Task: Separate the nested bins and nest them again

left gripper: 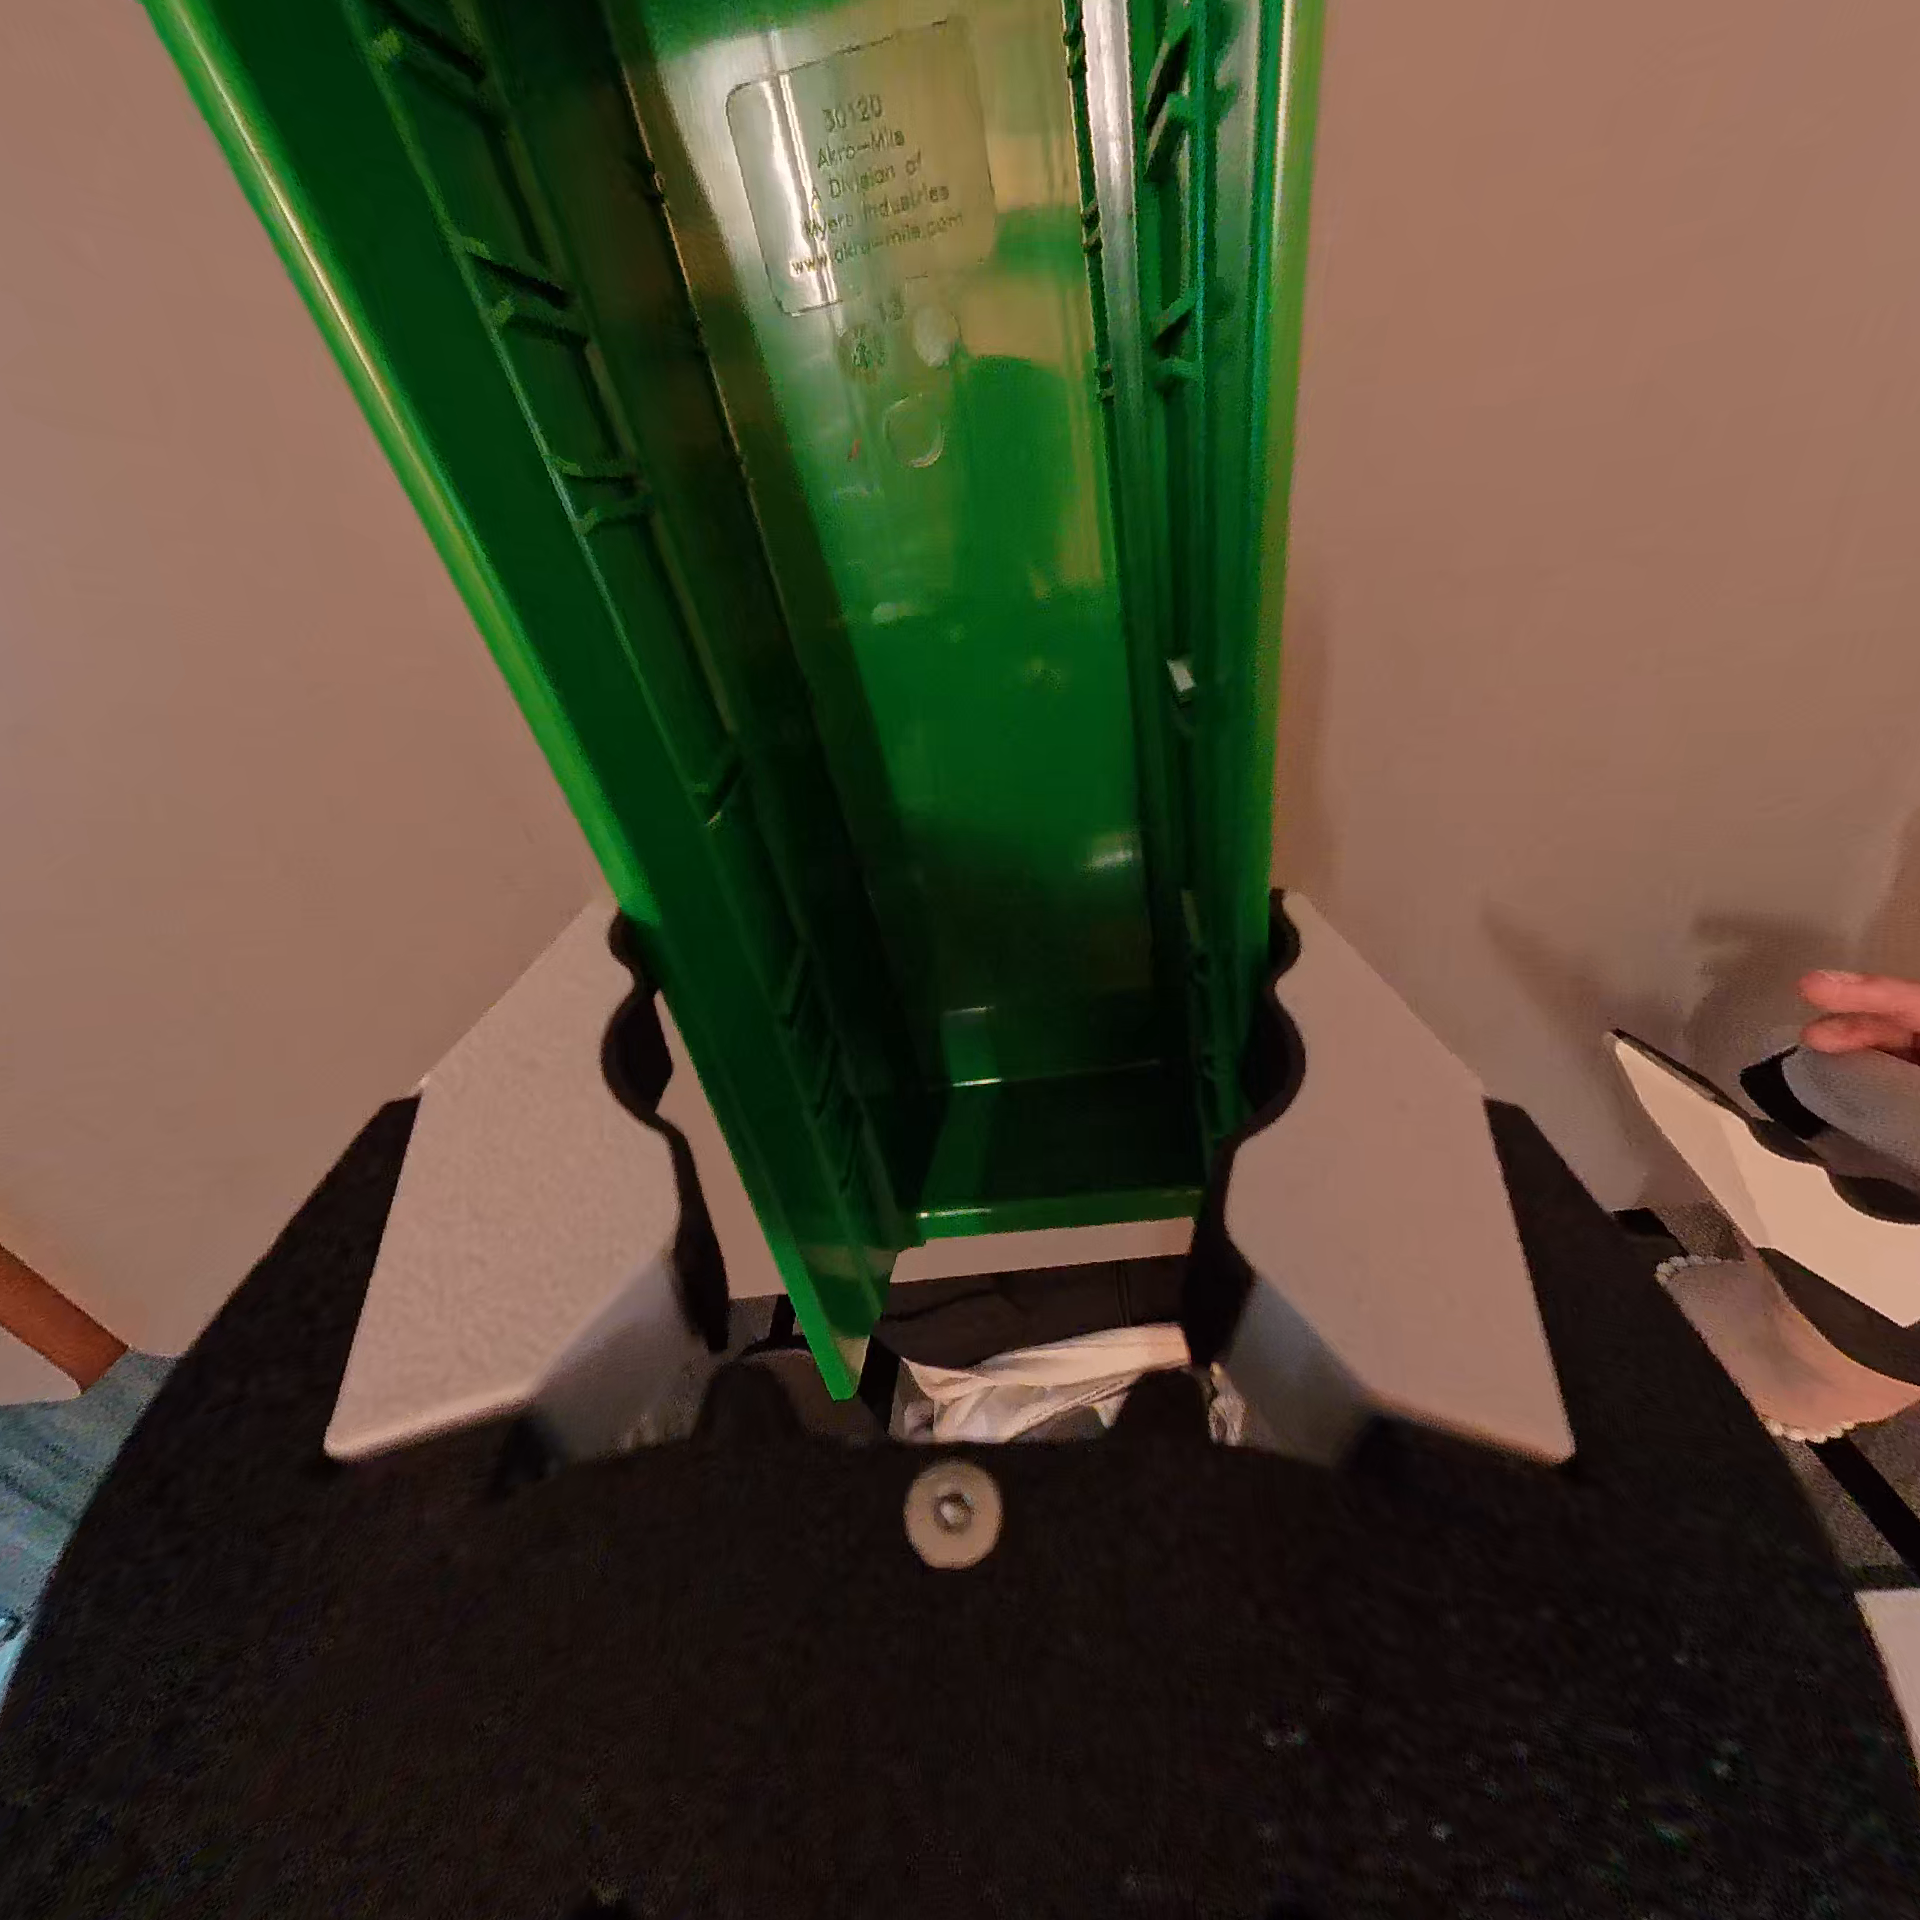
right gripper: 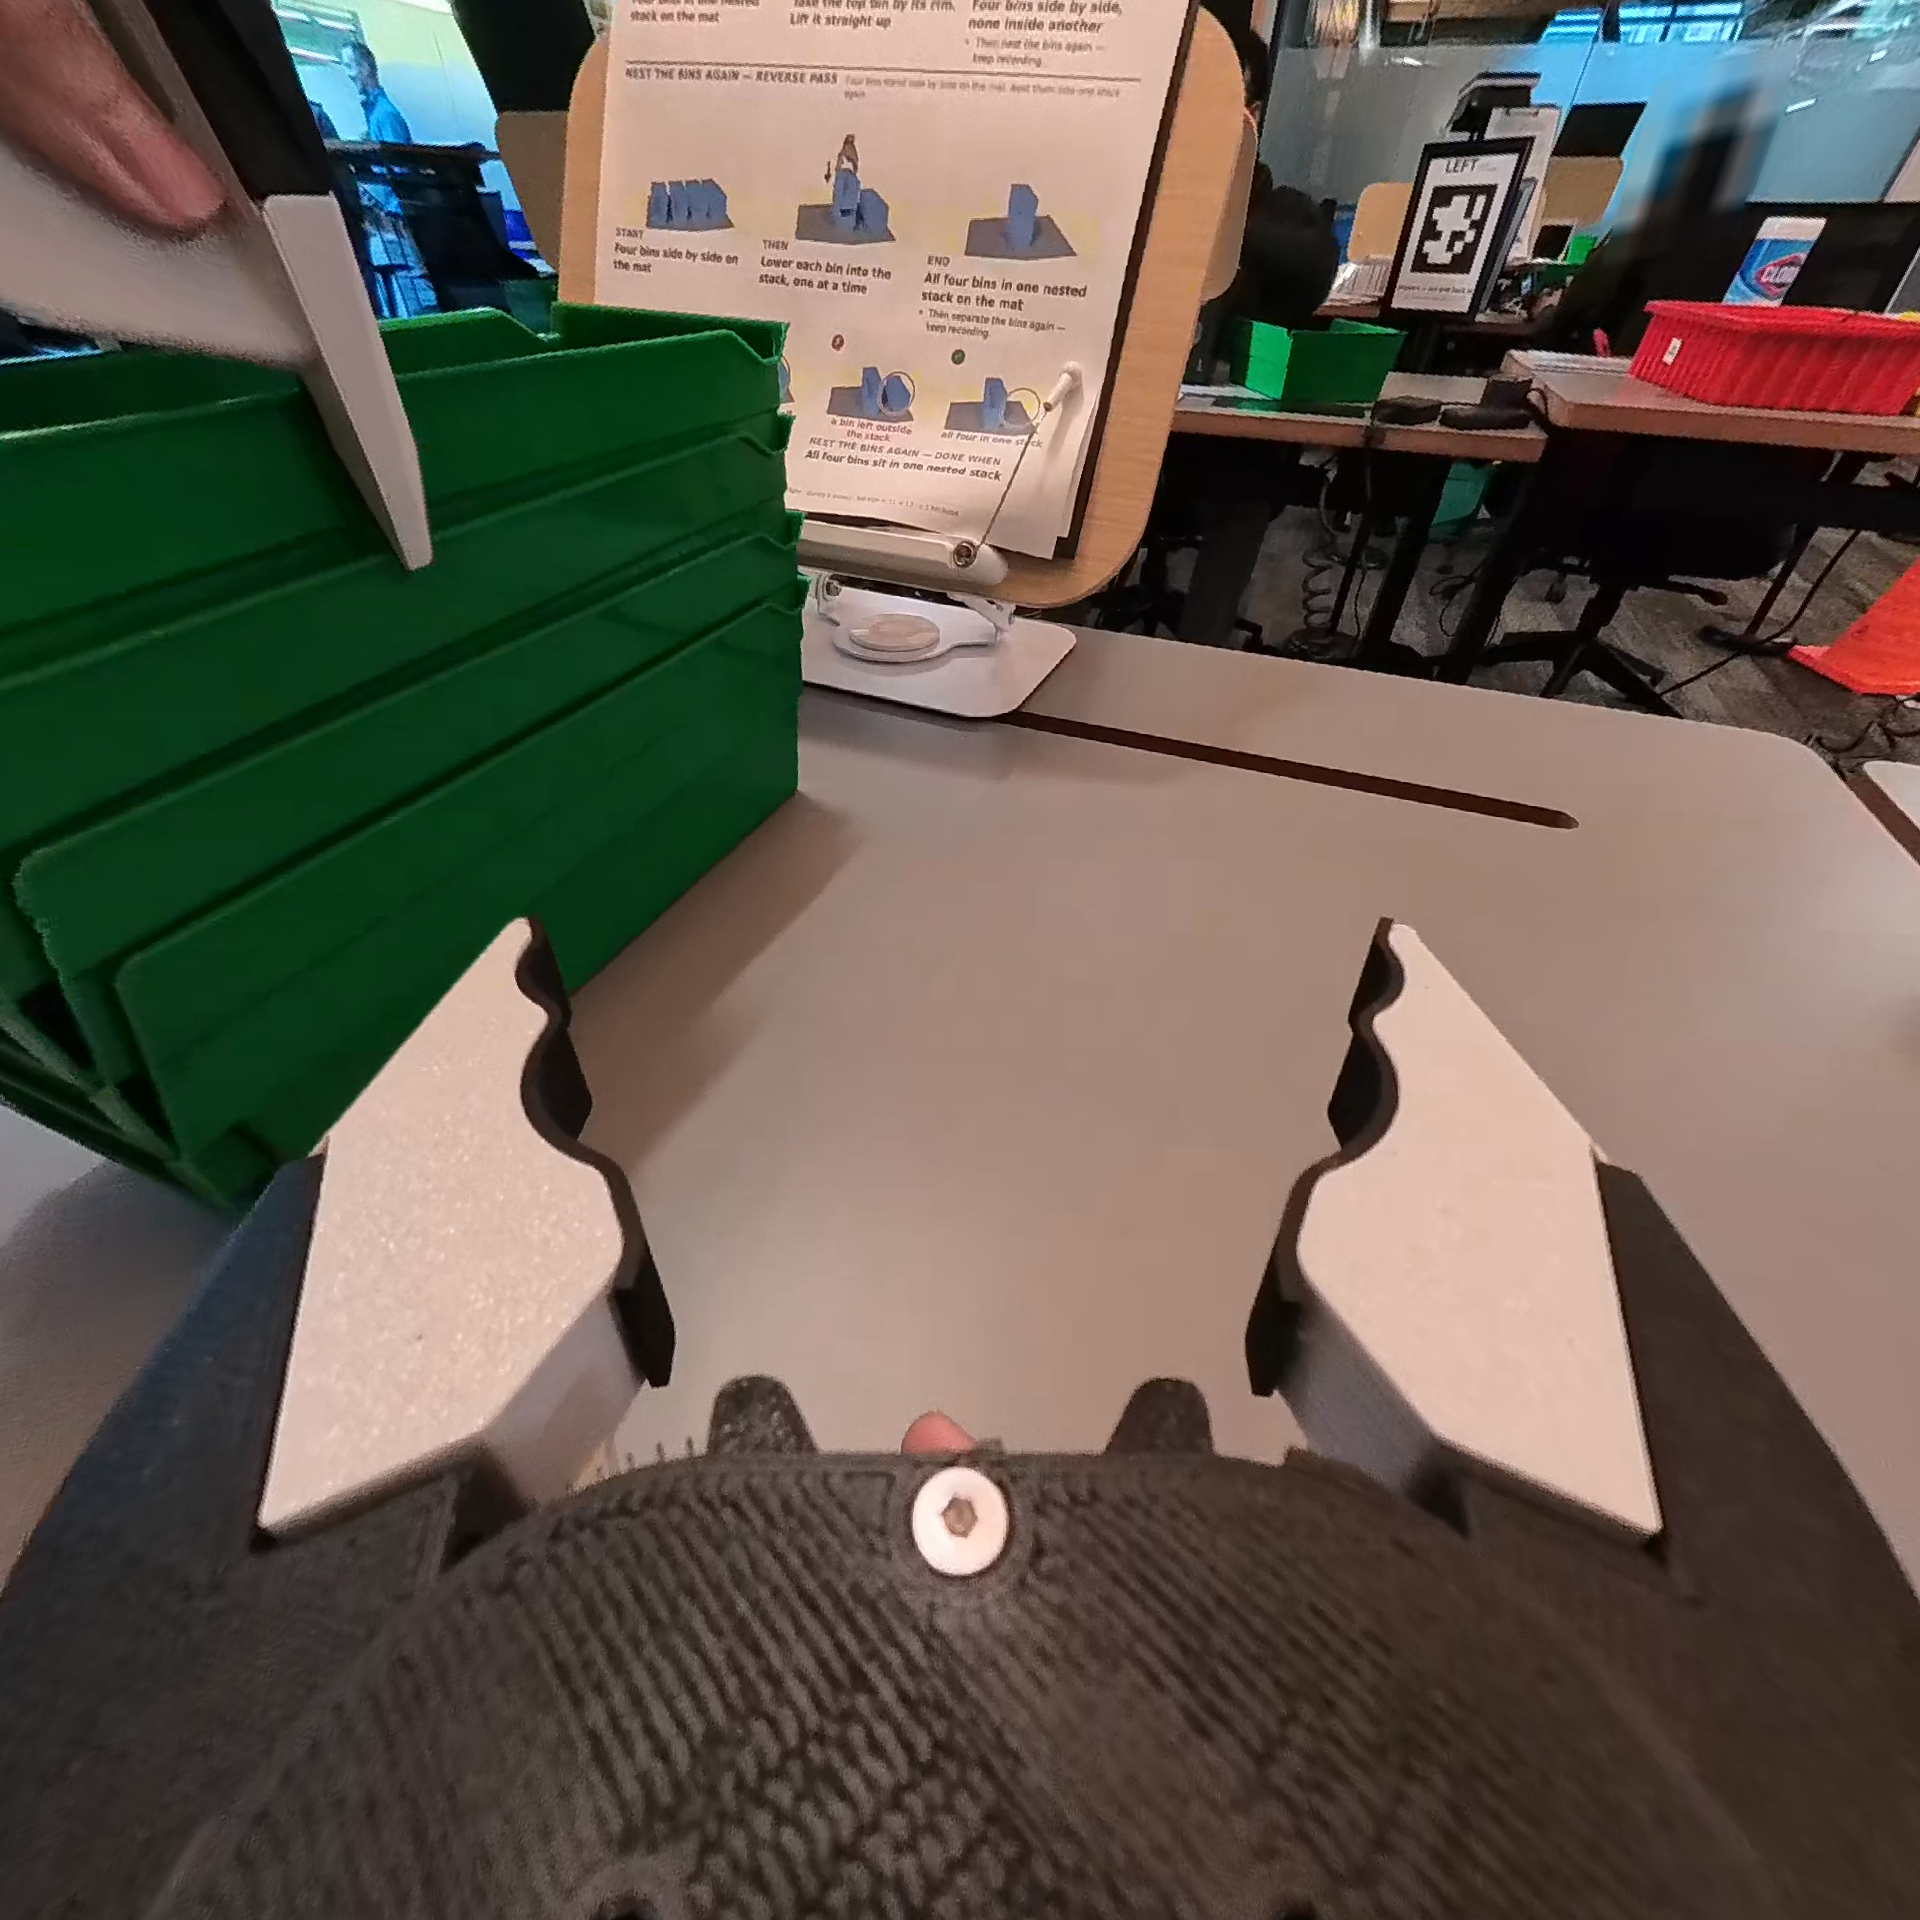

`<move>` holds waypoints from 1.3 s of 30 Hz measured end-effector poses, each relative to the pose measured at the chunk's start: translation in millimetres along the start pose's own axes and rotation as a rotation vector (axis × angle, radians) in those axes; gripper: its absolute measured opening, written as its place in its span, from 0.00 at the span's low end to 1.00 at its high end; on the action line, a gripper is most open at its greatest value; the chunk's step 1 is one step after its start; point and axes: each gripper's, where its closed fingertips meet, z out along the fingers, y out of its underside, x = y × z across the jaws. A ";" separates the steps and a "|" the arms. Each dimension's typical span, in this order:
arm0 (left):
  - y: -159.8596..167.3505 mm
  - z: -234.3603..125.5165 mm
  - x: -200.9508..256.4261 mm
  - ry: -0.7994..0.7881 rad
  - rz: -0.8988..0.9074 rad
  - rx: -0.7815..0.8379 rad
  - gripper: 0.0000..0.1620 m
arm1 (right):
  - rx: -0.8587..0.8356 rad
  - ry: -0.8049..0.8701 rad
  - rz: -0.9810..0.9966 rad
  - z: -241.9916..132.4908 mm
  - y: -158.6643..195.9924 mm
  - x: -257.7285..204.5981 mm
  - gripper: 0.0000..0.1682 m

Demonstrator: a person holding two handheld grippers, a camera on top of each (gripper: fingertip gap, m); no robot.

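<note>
A stack of several nested green bins (right gripper: 416,727) stands on the grey table (right gripper: 1143,987) at the left of the right wrist view. In the left wrist view I look along the inside of the top green bin (left gripper: 987,727). My left gripper (left gripper: 948,914) is shut across it, one finger on each long side wall. One of its fingers (right gripper: 353,416) shows against the top bin in the right wrist view. My right gripper (right gripper: 958,925) is open and empty, low over the bare table just right of the stack. It also shows at the right edge of the left wrist view (left gripper: 1818,1195).
An instruction sheet on a wooden stand (right gripper: 883,260) stands behind the stack on a white base (right gripper: 935,655). A dark slot (right gripper: 1299,769) runs across the table. Desks with a red basket (right gripper: 1787,353) and more green bins (right gripper: 1309,353) lie beyond.
</note>
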 end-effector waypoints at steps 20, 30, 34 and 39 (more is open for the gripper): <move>1.4 -3.7 -5.0 0.011 0.023 -0.057 0.67 | -0.031 -0.008 -0.009 4.8 8.7 -0.6 0.86; 1.2 -7.3 -6.9 0.011 0.030 -0.062 0.65 | -0.045 -0.011 -0.019 6.7 11.9 -2.2 0.85; -1.2 -8.9 -4.6 0.007 0.022 -0.051 0.65 | -0.047 -0.012 -0.023 6.9 12.0 -2.9 0.85; -4.5 -11.9 -3.9 0.007 0.022 -0.036 0.64 | -0.050 -0.012 -0.029 7.4 12.9 -3.5 0.85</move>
